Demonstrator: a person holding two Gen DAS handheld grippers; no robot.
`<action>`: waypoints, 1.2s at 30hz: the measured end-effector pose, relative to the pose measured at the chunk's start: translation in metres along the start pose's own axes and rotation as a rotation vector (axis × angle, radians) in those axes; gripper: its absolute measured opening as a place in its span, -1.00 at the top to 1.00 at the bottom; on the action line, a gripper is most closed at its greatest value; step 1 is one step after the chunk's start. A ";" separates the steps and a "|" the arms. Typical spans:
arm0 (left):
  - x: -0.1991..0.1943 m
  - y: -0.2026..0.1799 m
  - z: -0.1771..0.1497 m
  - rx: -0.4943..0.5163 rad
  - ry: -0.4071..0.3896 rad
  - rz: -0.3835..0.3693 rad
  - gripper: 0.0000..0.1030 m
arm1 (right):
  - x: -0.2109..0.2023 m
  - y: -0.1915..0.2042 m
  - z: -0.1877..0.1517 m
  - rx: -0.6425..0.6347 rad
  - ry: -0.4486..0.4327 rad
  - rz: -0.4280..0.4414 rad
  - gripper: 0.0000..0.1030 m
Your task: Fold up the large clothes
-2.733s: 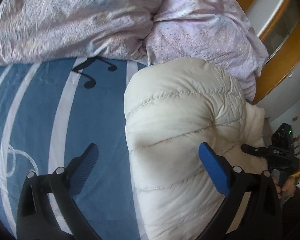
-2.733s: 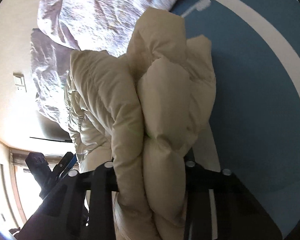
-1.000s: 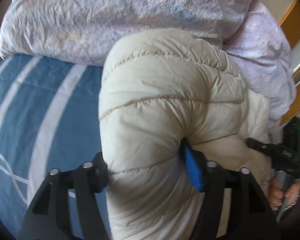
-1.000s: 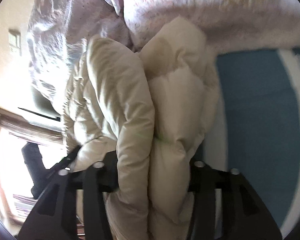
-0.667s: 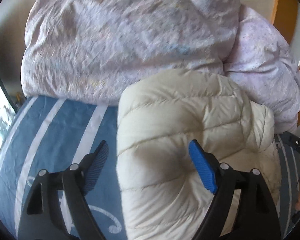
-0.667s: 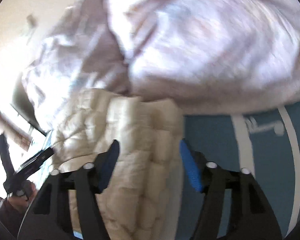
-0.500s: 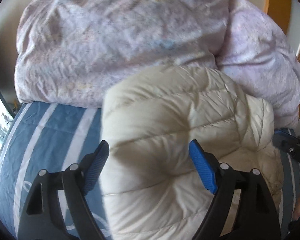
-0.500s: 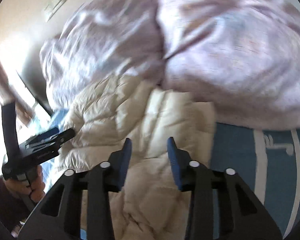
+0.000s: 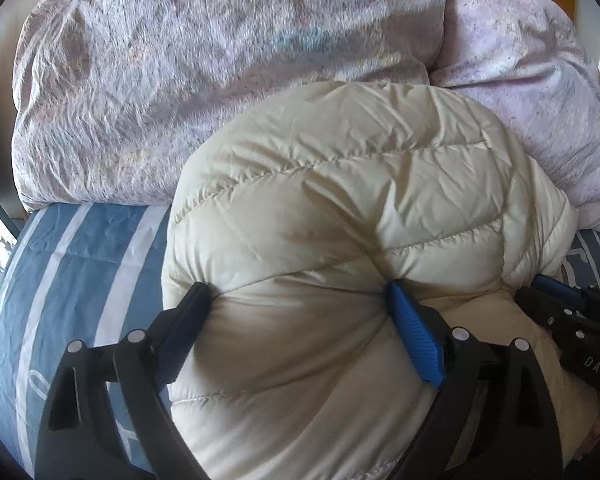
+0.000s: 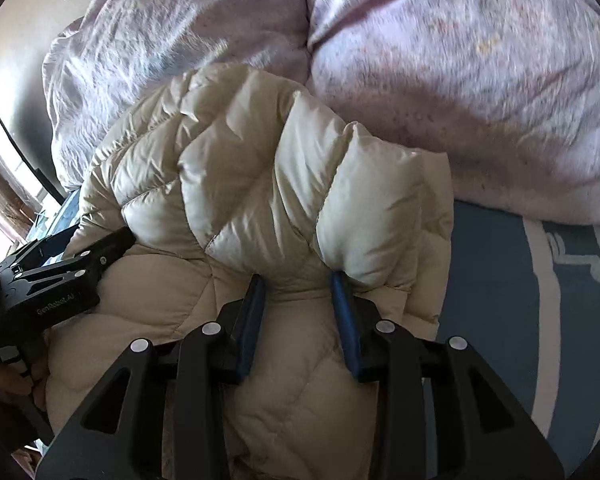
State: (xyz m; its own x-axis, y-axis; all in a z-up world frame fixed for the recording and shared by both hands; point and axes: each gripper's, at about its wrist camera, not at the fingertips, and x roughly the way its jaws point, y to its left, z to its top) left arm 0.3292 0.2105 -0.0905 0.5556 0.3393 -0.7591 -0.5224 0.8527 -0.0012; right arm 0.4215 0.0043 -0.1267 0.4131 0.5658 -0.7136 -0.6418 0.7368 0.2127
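The blue bedsheet [image 9: 80, 264] with white stripes carries everything here, and at its far end the lilac duvet [image 9: 228, 80] is heaped in two mounds, unchanged across the frames. Against that heap lies the cream puffer jacket [image 9: 340, 208], bundled into a thick folded mass on the sheet; 2.7 seconds ago it sat out on the sheet and partly lifted, whereas now its far edge presses right up against the duvet. The left gripper [image 9: 300, 304] half a second ago had its blue pads spread wide and resting loosely over the jacket; now the fingers have drawn in and dig into the padding on both sides, squeezing a broad bulge of the jacket between them, though they are far from fully together. The right gripper [image 10: 298, 280] was hovering with a narrow gap above the jacket half a second ago; now its fingers are nearly together and pinch a gathered fold of the jacket's quilted edge, which puffs out above them. In the right wrist view the left gripper's black body shows at the left edge, touching the jacket's side.
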 end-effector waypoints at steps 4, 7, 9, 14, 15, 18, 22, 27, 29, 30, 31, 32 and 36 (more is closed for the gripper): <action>0.007 0.002 -0.002 -0.001 0.000 -0.002 -0.79 | 0.001 -0.005 -0.008 0.019 -0.014 0.004 0.30; 0.011 0.003 -0.005 0.000 -0.004 -0.004 -0.81 | 0.007 -0.006 -0.011 0.026 -0.025 -0.002 0.30; 0.015 0.004 -0.006 0.000 -0.007 -0.002 -0.82 | 0.010 -0.006 -0.014 0.015 -0.031 -0.014 0.30; 0.020 0.005 -0.008 -0.008 -0.008 0.003 -0.85 | 0.016 -0.001 -0.015 -0.002 -0.023 -0.042 0.30; 0.023 0.006 -0.009 -0.011 -0.006 0.003 -0.87 | 0.020 0.004 -0.014 -0.005 -0.017 -0.054 0.30; 0.028 0.011 -0.008 -0.018 0.012 0.009 -0.91 | 0.028 0.017 -0.005 -0.016 0.029 -0.094 0.27; 0.007 0.015 -0.007 -0.021 0.026 0.012 -0.90 | 0.013 0.034 0.013 -0.033 0.104 -0.170 0.13; -0.052 0.029 -0.022 -0.027 -0.022 -0.007 -0.90 | -0.055 0.053 -0.002 0.005 -0.019 -0.208 -0.54; -0.074 0.038 -0.033 -0.040 -0.031 -0.026 -0.90 | -0.076 0.057 -0.012 0.019 -0.028 -0.223 -0.62; -0.087 0.043 -0.041 -0.043 -0.036 -0.036 -0.91 | -0.087 0.061 -0.018 0.022 -0.041 -0.233 -0.71; -0.098 0.044 -0.047 -0.044 -0.039 -0.044 -0.94 | -0.094 0.064 -0.022 0.023 -0.053 -0.239 -0.75; -0.109 0.044 -0.052 -0.046 -0.044 -0.052 -0.95 | -0.103 0.068 -0.029 0.024 -0.063 -0.244 -0.83; -0.141 0.046 -0.078 -0.058 -0.038 -0.064 -0.95 | -0.122 0.076 -0.054 0.025 -0.080 -0.234 -0.87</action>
State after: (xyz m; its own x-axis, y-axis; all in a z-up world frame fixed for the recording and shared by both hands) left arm 0.1764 0.1705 -0.0343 0.6130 0.3003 -0.7308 -0.5205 0.8494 -0.0876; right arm 0.2874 -0.0293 -0.0596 0.5992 0.4057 -0.6902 -0.5072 0.8594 0.0649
